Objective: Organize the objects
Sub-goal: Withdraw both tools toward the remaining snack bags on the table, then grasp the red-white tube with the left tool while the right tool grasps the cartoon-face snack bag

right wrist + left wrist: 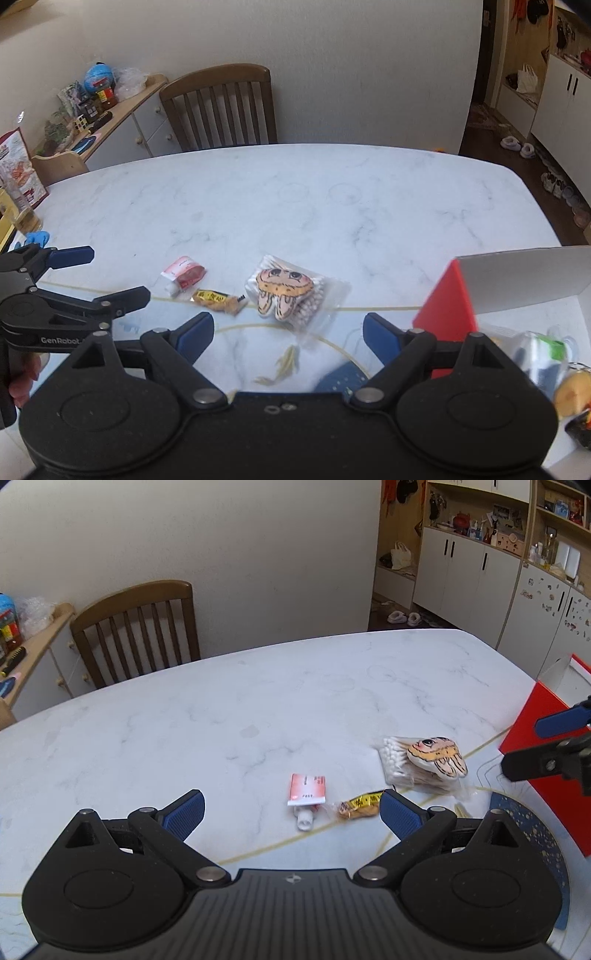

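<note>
Both grippers (291, 808) (288, 328) spread wide, empty. Could nudge snack packet (360, 805) instead of tube (306, 799), lying just beside; wrapper probably slippery.

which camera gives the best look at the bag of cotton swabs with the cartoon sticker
The right wrist view. The cotton swab bag lies near the centre, unobstructed, with the cartoon face toward the camera. The left wrist view shows the same bag farther right, at an angle, its face turned sideways.
</note>
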A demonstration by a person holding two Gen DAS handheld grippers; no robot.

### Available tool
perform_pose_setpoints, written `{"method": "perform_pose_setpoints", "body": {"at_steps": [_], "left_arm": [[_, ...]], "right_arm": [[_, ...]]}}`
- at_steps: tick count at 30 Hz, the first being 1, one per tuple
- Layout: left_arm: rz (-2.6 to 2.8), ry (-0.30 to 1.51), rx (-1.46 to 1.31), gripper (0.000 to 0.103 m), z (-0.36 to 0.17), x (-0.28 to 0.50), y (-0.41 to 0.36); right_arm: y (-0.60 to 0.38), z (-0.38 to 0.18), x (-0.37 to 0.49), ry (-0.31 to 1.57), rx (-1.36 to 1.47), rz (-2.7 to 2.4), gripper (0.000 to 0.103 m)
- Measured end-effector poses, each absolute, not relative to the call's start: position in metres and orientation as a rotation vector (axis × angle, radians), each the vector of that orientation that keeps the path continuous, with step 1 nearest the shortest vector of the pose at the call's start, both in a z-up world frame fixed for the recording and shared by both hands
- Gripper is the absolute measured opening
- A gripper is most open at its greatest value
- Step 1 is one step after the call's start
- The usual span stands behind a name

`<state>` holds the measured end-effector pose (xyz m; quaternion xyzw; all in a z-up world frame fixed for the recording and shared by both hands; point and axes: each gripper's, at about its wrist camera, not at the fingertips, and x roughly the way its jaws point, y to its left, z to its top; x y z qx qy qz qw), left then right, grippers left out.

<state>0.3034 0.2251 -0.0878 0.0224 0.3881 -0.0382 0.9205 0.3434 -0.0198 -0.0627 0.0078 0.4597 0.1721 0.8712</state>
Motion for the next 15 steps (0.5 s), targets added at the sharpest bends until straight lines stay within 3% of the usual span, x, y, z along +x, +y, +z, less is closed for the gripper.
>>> {"method": "perform_pose_setpoints", "body": {"at_steps": [15], "left_arm": [[-0.078, 0.839, 0.044, 0.101, -0.127, 0.342, 0.229]], "right_arm": [[0.003, -0.099, 0.382, 1.015, 0.052, 0.254, 0.088]]}}
